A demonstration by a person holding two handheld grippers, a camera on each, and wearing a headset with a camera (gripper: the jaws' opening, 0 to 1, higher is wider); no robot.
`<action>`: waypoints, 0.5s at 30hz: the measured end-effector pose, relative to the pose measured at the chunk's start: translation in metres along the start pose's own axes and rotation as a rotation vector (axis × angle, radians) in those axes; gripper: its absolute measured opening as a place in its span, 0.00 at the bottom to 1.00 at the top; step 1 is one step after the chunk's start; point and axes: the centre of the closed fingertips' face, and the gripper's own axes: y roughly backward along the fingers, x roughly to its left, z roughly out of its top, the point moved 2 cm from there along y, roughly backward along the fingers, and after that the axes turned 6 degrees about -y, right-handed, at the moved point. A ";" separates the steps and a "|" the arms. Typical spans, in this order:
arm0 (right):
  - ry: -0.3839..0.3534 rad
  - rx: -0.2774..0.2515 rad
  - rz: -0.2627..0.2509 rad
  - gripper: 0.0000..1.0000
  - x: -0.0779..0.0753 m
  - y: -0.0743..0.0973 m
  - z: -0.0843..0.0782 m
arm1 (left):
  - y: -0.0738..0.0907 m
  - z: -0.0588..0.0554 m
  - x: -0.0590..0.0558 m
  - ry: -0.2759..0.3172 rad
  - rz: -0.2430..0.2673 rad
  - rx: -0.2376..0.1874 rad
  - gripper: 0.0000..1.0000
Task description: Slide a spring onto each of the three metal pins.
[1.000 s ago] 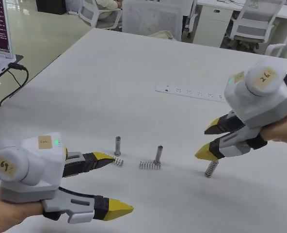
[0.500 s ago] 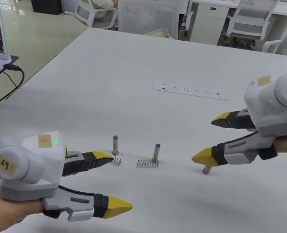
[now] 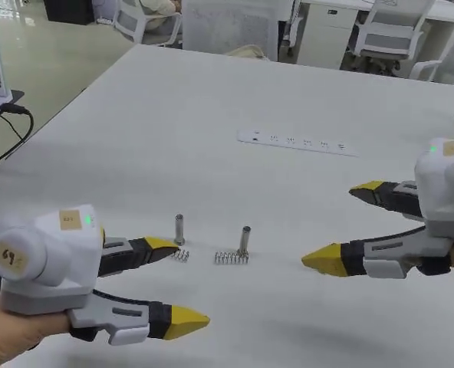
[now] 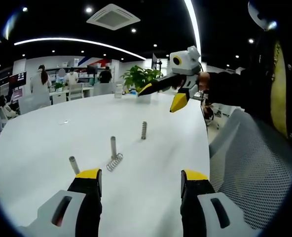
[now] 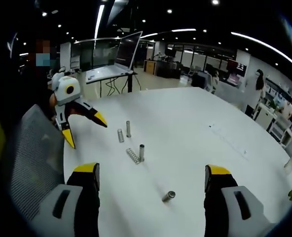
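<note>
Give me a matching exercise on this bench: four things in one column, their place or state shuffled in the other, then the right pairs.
Things
1. long spring
2. short spring
3. power strip
4. left gripper

Places or states
a. white, flat on the far part of the table
b. open, holding nothing
c. lying at the foot of the middle pin
d. lying by the end pin, the one nearest the left gripper

Pairs: 1-c, 2-d, 3-a, 4-b
</note>
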 end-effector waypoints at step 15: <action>-0.099 -0.050 -0.046 0.89 0.005 0.021 -0.035 | -0.013 0.006 0.011 -0.018 -0.015 0.004 0.59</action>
